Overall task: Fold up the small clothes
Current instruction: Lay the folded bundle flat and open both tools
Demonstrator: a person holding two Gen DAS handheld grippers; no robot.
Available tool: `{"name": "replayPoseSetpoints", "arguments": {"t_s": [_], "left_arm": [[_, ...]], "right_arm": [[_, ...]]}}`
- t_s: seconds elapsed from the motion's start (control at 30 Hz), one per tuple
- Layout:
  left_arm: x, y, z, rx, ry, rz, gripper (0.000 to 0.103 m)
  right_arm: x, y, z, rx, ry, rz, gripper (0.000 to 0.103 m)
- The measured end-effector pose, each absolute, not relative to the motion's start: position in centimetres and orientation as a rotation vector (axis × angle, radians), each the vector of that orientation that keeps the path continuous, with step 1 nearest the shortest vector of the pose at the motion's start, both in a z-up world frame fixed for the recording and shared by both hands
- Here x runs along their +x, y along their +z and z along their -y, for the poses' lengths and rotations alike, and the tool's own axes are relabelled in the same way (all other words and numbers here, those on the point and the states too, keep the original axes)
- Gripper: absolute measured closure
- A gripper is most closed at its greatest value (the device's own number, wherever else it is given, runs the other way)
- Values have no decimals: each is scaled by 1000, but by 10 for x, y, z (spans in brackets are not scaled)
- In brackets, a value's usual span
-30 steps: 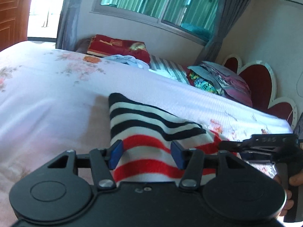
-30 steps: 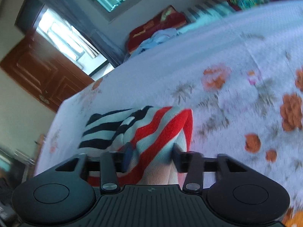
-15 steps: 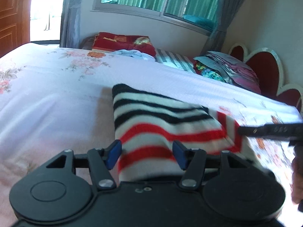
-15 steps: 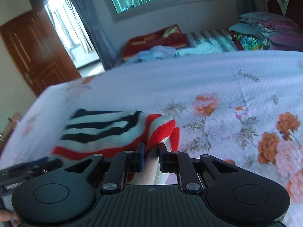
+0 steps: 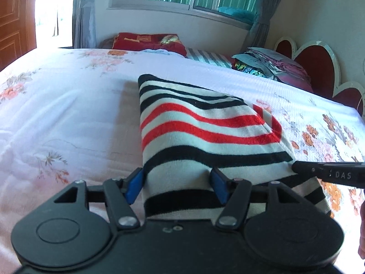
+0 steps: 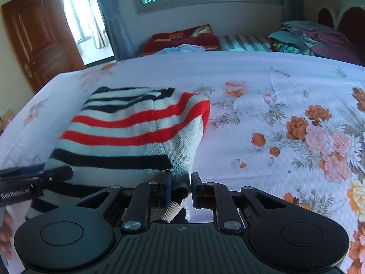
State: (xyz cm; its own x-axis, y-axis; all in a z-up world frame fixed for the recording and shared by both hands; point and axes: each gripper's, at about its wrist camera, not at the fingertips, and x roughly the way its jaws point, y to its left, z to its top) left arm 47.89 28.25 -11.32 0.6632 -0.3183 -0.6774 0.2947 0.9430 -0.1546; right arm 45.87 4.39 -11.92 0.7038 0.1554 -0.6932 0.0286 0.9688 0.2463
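Observation:
A small knit garment [image 5: 205, 125] with black, white and red stripes lies folded on the flowered bed sheet [image 5: 68, 114]. Its near edge runs between the blue pads of my left gripper [image 5: 178, 183], whose jaws are opening; the left pad stands just beside the cloth's edge. In the right wrist view the same garment [image 6: 127, 132] bulges up, and my right gripper [image 6: 181, 187] is shut narrowly on its near right corner. A finger of the right gripper [image 5: 328, 173] shows at the garment's right edge, and the left gripper [image 6: 34, 175] shows at its left.
Folded clothes [image 5: 269, 66] are piled near the red heart-shaped headboard [image 5: 314, 61]. A red blanket [image 5: 148, 41] lies beyond the bed's far side under the window. A wooden door [image 6: 38, 41] stands at the left. The bed sheet [image 6: 273, 91] stretches wide to the right.
The garment's near layer has come over, so black stripes now lie in front of the red ones. The right jaws narrowed onto the corner and that view rolled level. The left jaws widened slightly.

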Motion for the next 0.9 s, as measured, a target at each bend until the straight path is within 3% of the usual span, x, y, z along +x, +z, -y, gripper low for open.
{"name": "replayPoseSetpoints", "arguments": {"t_s": [0.17,0.6,0.7,0.8,0.9], "left_arm": [[461,-105,-286,-15,-359,-775,43],[446,-127,-294,-20,-399,-809,38],[449,-131,-296,-19,-408,-810,35],[453,-133,-297,-21,-406,-816,26],[456,-134,-295,6,-391,-825,9]], "right_arm": [[425,-94,-51,261,85,-726,88],[406,-139,-51,390,-28,-849,88],[406,-150,-48,427,-55,-861,73],[406,-149,-48,437,-61,-866,73],[404,-148,-55,407,-74,-855,73]]}}
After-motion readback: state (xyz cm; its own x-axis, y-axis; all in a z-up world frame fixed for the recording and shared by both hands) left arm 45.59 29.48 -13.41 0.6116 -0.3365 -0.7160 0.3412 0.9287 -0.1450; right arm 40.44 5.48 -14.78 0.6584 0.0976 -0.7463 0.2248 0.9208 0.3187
